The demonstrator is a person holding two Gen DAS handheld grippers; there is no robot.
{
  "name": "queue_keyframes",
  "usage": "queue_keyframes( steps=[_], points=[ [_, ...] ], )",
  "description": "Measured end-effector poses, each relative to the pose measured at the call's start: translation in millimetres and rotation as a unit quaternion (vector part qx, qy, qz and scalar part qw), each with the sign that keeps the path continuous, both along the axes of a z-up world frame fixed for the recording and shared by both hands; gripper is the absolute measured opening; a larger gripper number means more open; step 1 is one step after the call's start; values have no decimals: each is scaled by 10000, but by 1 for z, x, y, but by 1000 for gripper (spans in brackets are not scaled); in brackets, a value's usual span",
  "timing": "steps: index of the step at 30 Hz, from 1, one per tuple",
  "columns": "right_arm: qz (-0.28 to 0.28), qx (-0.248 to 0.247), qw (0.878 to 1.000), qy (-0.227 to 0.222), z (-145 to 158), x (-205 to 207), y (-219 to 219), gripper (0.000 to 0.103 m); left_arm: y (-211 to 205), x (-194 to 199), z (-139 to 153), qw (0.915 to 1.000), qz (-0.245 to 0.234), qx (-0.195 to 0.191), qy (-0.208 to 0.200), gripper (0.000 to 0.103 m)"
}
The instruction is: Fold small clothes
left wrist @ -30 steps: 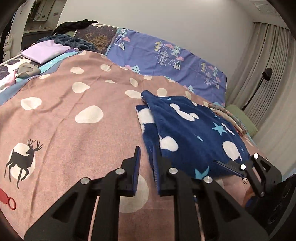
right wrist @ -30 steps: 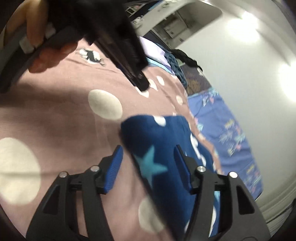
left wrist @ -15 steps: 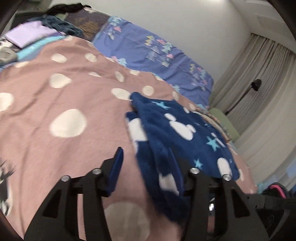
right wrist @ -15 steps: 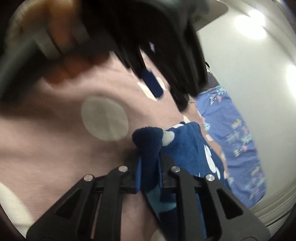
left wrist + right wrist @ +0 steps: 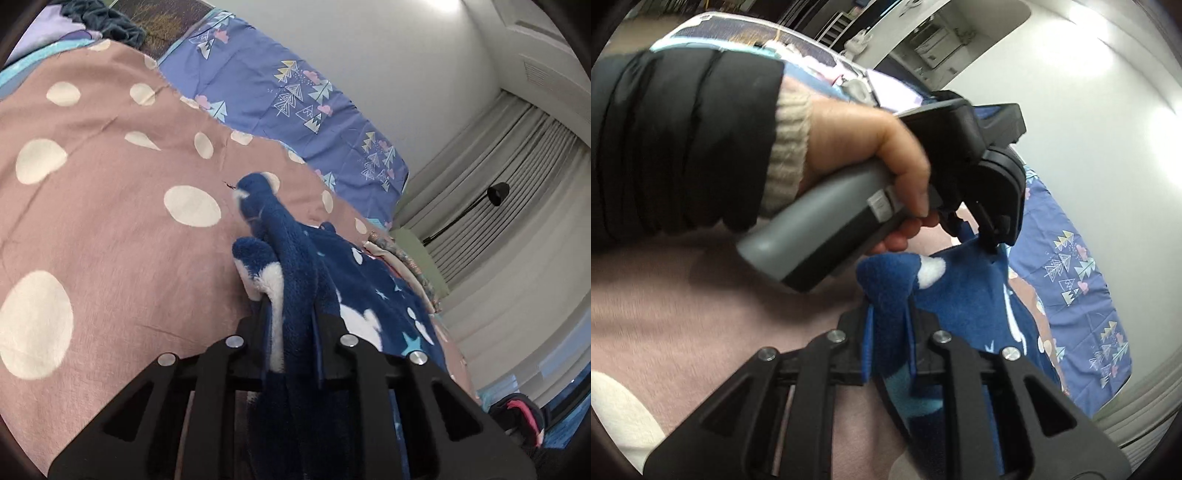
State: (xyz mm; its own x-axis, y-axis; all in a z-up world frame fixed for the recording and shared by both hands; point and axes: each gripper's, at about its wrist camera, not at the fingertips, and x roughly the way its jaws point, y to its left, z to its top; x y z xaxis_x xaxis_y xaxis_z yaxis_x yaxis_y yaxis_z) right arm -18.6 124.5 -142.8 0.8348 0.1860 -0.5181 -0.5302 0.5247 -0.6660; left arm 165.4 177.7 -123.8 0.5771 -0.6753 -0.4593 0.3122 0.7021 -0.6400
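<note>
Pinching the navy fleece garment (image 5: 373, 280) now, both tools have a corner each. The left gripper (image 5: 291, 332) has just been closing: half a second ago its jaws stood wide around the near edge, and now they are pressed onto a thick ridge of blue-and-white pile that bunches up between them. The right gripper (image 5: 888, 332) was spread a second ago with the cloth lying loose between its fingers; it clamped down first and keeps its bite on a folded lip of the same garment.

Using the pink spotted blanket (image 5: 110, 206) as the marker, the garment sits on the blanket's side nearest the curtains (image 5: 517, 206), short of the purple tree-print sheet (image 5: 295, 99) beyond. A second ago it lay flat on the blanket; now its near edge is gathered and raised off it, while the far part rests there.

In the right wrist view the person's left hand (image 5: 864, 147), in a dark sleeve (image 5: 676, 140) with a knit cuff, squeezes the grey handle right above the cloth, so the two tools stand close together.

My reading: the grasp is done on both sides, and the fold itself, carrying this edge across the blanket, can begin.
</note>
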Motion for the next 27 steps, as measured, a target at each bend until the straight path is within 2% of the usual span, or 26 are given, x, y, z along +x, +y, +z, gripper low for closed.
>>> queue_keyframes(
  steps=[2,3,4,6,7,9,11,13,14,15,16,17,18,19,20,23,24,27],
  points=[
    [42,-139,9998,163,-12,4,1,14,0,6,-19,9993,33,205,308,20],
    [35,-220,9995,223,-20,7,0,14,2,7,-34,9987,65,153,488,23],
    [38,-321,9994,142,-26,5,1,14,8,8,-37,9982,90,-135,569,25],
    [90,-475,9988,-44,-30,-1,2,15,17,6,-31,9980,254,-286,499,25],
    [98,-459,9989,-40,-28,-2,2,15,20,4,-24,9984,370,-159,397,27],
    [82,-353,9993,42,-22,-1,0,15,20,5,-18,9980,460,-48,439,43],
    [50,-242,9996,114,-17,0,-1,16,16,9,-21,9976,325,-132,605,61],
    [-35,-96,9998,171,-15,5,-4,22,2,15,-30,9971,117,90,748,64],
    [-74,-74,9999,118,-16,4,-2,38,-3,18,-32,9976,127,211,644,64],
    [-123,-165,9998,-3,-19,3,2,50,-9,22,-31,9979,121,248,581,64],
    [-171,-316,9992,-156,-24,3,7,55,-10,27,-31,9979,131,201,609,62],
    [-169,-433,9986,-261,-29,6,13,43,-11,33,-32,9979,152,147,615,47],
    [-228,-453,9984,-259,-30,11,16,37,-13,39,-35,9978,116,139,640,36],
    [-377,-444,9980,-227,-31,20,19,21,-13,45,-40,9973,65,39,730,28],
    [-489,-382,9979,-172,-30,25,19,17,-11,45,-42,9974,93,-45,713,25],
    [-518,411,9973,314,-2,17,13,15,-9,36,-39,9989,123,-131,437,23],
    [-533,596,9958,455,2,17,11,15,-7,36,-41,9987,139,-181,465,23],
    [-657,411,9944,715,-9,27,11,17,-12,36,-40,9987,167,5,476,24]
  ],
)
